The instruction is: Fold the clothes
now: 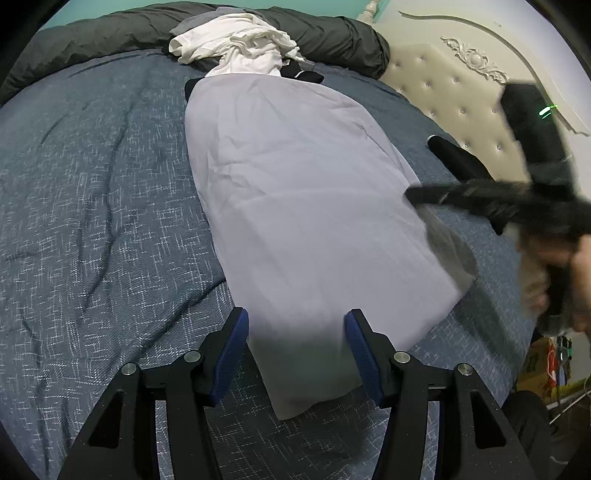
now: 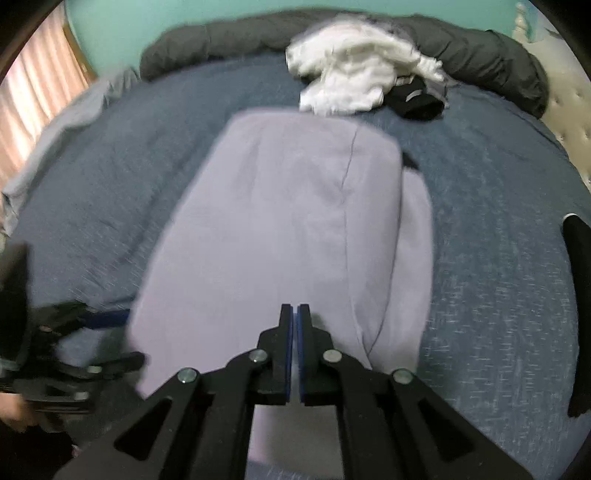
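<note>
The lavender garment [image 1: 295, 206] lies lengthwise down the middle of the blue bedspread [image 1: 92, 206], already narrowed into a long panel, with a folded-over flap whose edge shows as a seam line toward one o'clock in the right wrist view. The left gripper [image 1: 297, 354] hovers at six o'clock over the near hem, its blue pads spread wide, cloth between them but not pinched. The right gripper [image 2: 295, 350] has its jaws pressed together over the near end; whether any fabric is caught between them I cannot tell, and in the left view it is a blur at three o'clock beside the garment's edge. My read: the side folds are in and a lengthwise fold may be coming, though the panel could equally be getting smoothed. To do this well, take both near corners level, pinch all layers so the flap doesn't slip, and keep the edges squared. Up at twelve o'clock a white pile [image 1: 236, 40] and a dark item [image 2: 417, 99] wait against the rolled grey duvet [image 1: 332, 33], just touching the garment's far end, so steer clear of them.
</note>
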A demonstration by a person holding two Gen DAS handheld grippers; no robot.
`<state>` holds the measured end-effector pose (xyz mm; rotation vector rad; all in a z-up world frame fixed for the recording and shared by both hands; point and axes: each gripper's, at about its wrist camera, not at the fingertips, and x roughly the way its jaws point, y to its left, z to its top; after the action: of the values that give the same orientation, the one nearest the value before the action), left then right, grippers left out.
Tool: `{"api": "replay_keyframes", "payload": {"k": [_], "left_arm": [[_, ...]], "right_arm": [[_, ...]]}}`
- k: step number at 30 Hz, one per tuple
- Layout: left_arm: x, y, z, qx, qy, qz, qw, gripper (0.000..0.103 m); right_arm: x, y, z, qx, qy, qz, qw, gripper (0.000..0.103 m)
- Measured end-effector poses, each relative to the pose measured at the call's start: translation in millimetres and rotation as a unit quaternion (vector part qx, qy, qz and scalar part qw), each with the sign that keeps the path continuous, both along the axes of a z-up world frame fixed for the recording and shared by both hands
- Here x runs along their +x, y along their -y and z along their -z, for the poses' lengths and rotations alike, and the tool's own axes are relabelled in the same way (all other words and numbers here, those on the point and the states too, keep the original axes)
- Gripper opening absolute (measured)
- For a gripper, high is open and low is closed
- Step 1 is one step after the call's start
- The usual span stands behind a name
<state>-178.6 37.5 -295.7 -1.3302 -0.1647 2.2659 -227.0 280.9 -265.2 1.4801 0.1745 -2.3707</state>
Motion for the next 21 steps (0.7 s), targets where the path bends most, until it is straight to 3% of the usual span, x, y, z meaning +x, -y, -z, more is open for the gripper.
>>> {"api": "replay_keyframes", "payload": {"k": [3, 6, 9, 16, 21], "left_arm": [[-2, 0, 2, 0.001, 0.005, 0.003, 1.0000, 0.061], [-2, -1, 4, -0.001, 0.008, 0.003, 1.0000, 0.062], [-3, -2, 5, -0.002, 0.012, 0.003, 0.9999, 0.062], [-3, -4, 7, -0.008, 0.014, 0.003, 0.9999, 0.062], [-3, -4, 6, -0.010, 0.013, 0.006, 0.9998, 0.062]], "right_arm": [[-2, 0, 34, 0.022, 0.028, -0.005, 0.999, 0.000], [-1, -7, 48, 0.016, 0.037, 0.006, 0.999, 0.000], [-6, -7, 40, 0.014, 0.042, 0.008, 0.999, 0.000], [-47, -7, -16, 0.009, -0.025, 0.016, 1.000, 0.000], [-85, -1, -5, 0.031, -0.013, 0.021, 0.999, 0.000]]}}
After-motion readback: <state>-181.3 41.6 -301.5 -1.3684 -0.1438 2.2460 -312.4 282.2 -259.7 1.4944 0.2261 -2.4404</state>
